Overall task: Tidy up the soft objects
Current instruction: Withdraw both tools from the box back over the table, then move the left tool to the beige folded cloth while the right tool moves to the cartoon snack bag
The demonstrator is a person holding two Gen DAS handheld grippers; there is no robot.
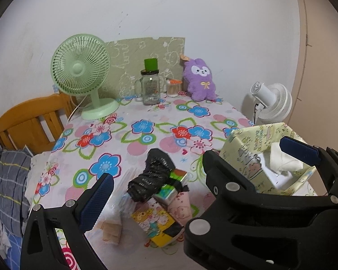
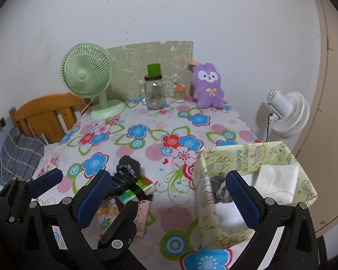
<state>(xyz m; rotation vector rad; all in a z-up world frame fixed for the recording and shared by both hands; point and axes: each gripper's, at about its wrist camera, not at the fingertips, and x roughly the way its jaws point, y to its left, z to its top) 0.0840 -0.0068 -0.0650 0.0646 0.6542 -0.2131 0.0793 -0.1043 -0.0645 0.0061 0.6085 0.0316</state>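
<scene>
Both grippers spread, empty: left gripper (image 1: 196, 164), right gripper (image 2: 169, 193). Best approach: straddle black bag roll (image 1: 152, 175), pinch mid-body, carry to yellow box (image 2: 254, 155).

Purple plush (image 1: 199, 79); floral tablecloth (image 1: 146, 132); perhaps black bag (image 1: 152, 175).

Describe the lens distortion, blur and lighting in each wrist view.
Left wrist view: black fisheye corners, door edge bowed, near packets soft, light even. Right wrist view: same curving, purple plush sharp, no glare.
</scene>
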